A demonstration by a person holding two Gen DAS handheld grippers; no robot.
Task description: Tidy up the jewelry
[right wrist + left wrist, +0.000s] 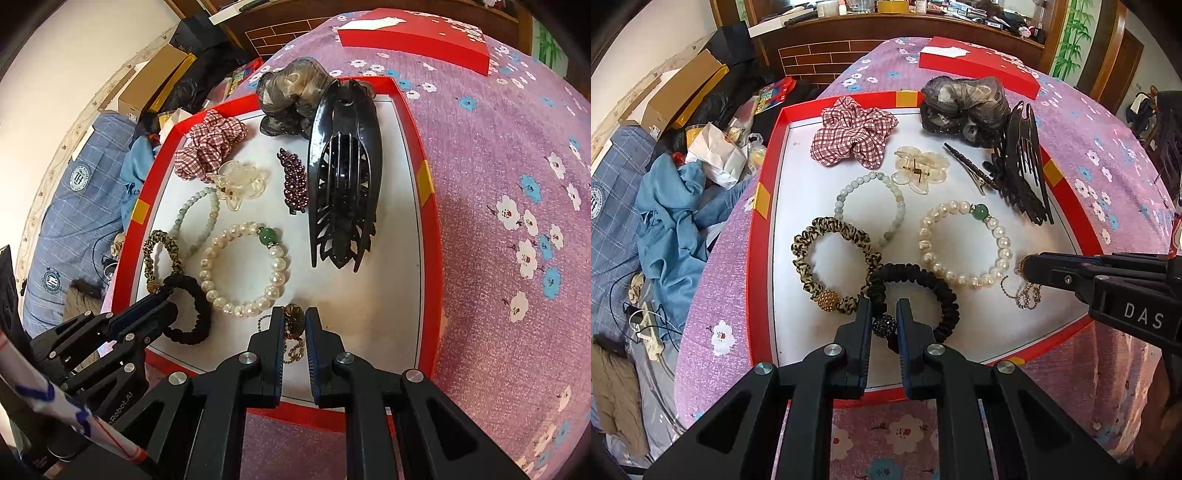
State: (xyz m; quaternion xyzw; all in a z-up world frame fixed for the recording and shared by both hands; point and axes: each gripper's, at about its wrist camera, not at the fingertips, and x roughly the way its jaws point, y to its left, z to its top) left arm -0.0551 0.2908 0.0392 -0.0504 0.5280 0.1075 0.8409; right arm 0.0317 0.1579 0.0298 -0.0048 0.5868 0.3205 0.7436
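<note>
Nearest, the left gripper (pixel 883 314) straddles the beaded knot of the black scrunchie (pixel 916 295), jaws narrowly apart; whether they grip it I cannot tell. The right gripper (pixel 292 323) likewise brackets the gold chain bracelet (pixel 293 325). Beyond, pearl bracelet (pixel 964 245), jade bead bracelet (pixel 871 206), clips and plaid scrunchie (pixel 853 131) already lie spread in the red tray (pixel 761 221), so organizing looks largely done.

Tray (pixel 764 229) on bench (pixel 713 280). Far end: plaid scrunchie (pixel 851 131) left, hair bun piece (pixel 964 107) right. Claw clip (pixel 1021 166) along right wall. Pearl bracelet (pixel 964 243) centre; bead bracelet (pixel 871 206) left of it. Two scrunchies (pixel 831 264) near edge, overlapping. Chain (pixel 1025 291) near-right. Box lid (pixel 979 66) behind tray.
</note>
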